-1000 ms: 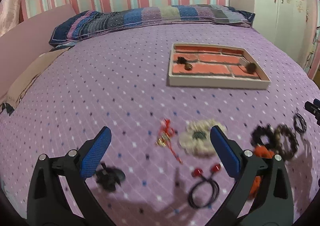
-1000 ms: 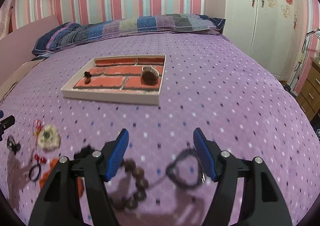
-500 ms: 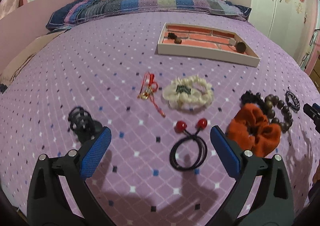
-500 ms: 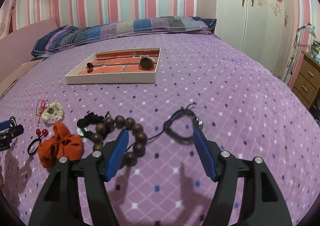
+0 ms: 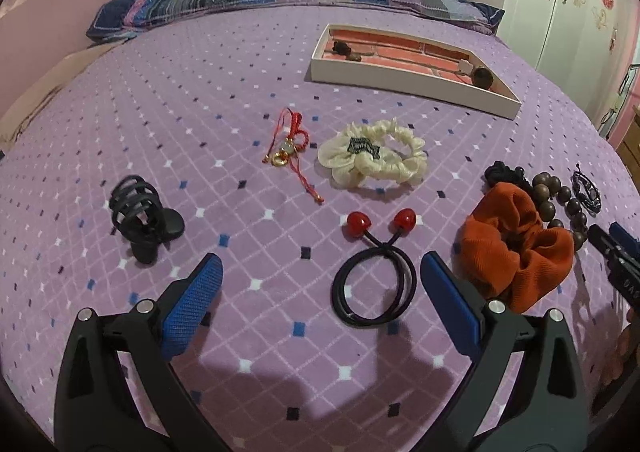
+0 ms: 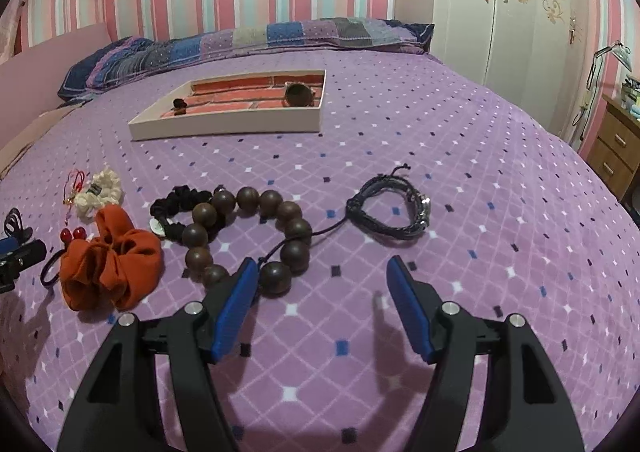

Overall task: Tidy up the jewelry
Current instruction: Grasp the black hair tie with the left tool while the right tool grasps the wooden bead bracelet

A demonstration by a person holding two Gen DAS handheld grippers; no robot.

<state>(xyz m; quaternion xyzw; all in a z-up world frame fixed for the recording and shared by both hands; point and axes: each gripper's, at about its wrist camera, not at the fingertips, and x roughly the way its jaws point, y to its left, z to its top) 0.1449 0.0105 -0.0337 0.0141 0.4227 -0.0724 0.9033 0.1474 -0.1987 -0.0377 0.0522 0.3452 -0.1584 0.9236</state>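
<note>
1. Jewelry pieces are lying loose on the purple diamond-patterned bedspread [image 5: 168, 123]: a brown wooden bead bracelet [image 6: 256, 232], a dark braided cord bracelet [image 6: 390, 207] and a red string charm [image 5: 290, 147].
2. A shallow white brick-lined tray [image 5: 412, 85] is sitting farther back.
3. The left gripper [image 5: 318, 294] is hovering wide open and empty beside a black hair tie with red beads [image 5: 374, 284].
4. The right gripper [image 6: 322, 298] is gaping empty beside the beads.

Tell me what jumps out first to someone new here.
The orange scrunchie lies bunched on the purple bedspread, with the wooden bead bracelet coiled to its right. Behind them sits the shallow brick-lined tray, a few small pieces in it. Both grippers hover open and empty.
</note>
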